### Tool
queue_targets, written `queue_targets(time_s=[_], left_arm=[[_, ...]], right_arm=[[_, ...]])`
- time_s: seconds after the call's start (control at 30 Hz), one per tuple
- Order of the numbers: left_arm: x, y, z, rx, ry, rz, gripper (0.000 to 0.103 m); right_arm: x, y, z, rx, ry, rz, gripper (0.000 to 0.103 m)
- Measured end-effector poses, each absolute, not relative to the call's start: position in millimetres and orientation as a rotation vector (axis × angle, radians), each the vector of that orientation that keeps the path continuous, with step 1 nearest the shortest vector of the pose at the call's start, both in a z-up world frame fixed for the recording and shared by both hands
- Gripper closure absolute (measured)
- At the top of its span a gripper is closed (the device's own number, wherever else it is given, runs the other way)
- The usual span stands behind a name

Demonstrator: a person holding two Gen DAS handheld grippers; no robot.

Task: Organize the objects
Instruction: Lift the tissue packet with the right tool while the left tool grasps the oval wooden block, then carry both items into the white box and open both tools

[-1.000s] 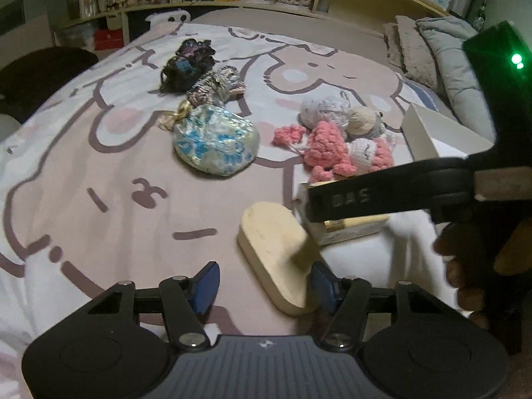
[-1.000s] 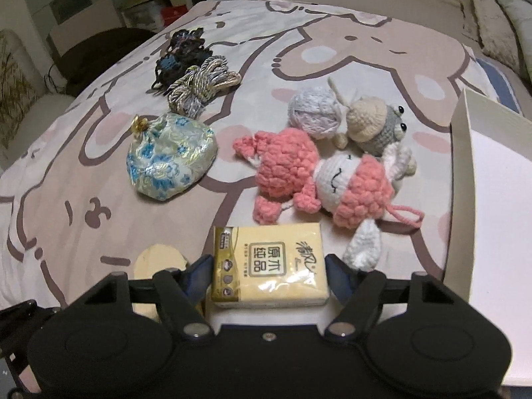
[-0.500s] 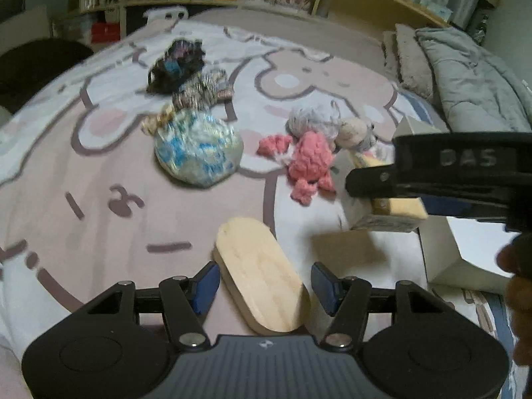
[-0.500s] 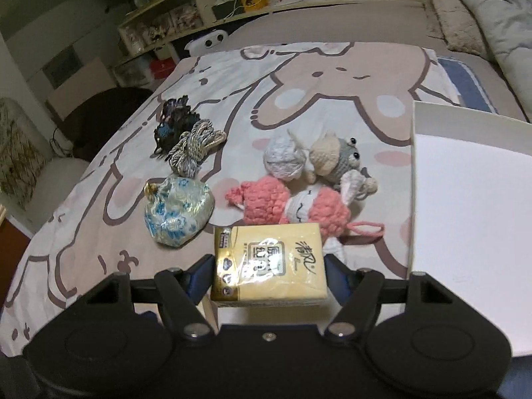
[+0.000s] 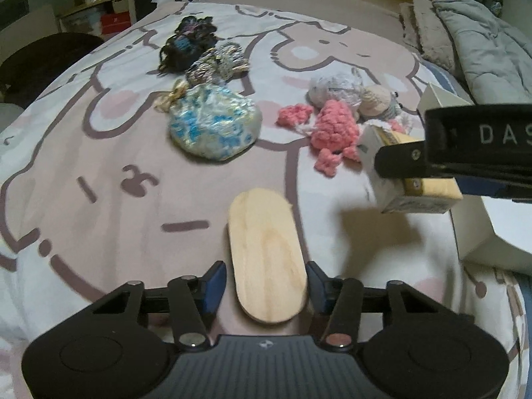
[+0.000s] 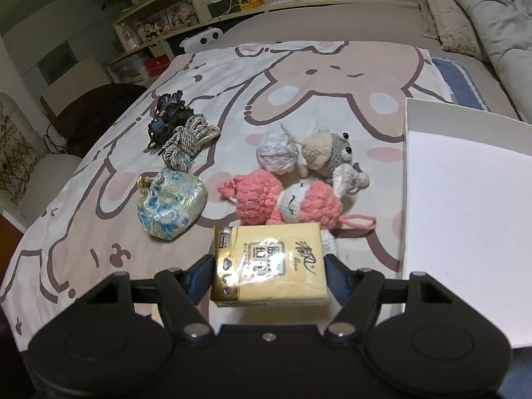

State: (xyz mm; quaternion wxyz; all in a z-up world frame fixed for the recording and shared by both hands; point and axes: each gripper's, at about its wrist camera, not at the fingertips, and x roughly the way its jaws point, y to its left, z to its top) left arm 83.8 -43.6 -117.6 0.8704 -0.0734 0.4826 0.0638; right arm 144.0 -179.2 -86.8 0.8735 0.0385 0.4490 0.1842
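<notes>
My right gripper is shut on a yellow tissue pack and holds it in the air above the bed, left of a white open box. The pack also shows in the left wrist view, clamped by the right gripper. My left gripper is open, one finger on each side of a pale wooden oval board that lies flat on the bedspread. I cannot tell whether the fingers touch the board.
On the bedspread lie a blue floral pouch, a pink crochet toy, a grey yarn ball, a frog-eyed crochet toy, a coiled cord and a dark knitted bundle. Pillows lie far right.
My right gripper lifted the tissue pack off the bed and moved it up and right toward the white box. My left gripper shifted so the wooden board sits centred between its fingers.
</notes>
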Motion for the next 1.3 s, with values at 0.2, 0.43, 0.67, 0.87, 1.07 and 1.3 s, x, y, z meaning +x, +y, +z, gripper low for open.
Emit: queue_targets(time_s=[0.2,0.43,0.67,0.87,1.07,1.3], left_arm=[[89,-40,-120,-0.182,1.014,0.148,0.056],[95,-41,-114,-0.161,0.978,0.129,0.059],[93,-39,-77,-0.123,0.817,0.126,0.059],[96,-39,-53,-0.142,0.755,0.086,0.059],[107,-49,-30,-0.139,0.703,0.014,0.059],[130,-73,-9,-0.104,0.632,-0.048,0.059]], right_arm=[[141,-174,-90,0.052,0.954,0.398,0.032],[140,-173,-87,0.04,0.934,0.399,0.032],[137,-185,-70,0.064,0.866,0.377,0.032],[134,-204,-48,0.069,0.779,0.31,0.032],[136,-225,-35,0.085,0.731,0.257,0.032],[146,-258,-21,0.136,0.677,0.178,0.032]])
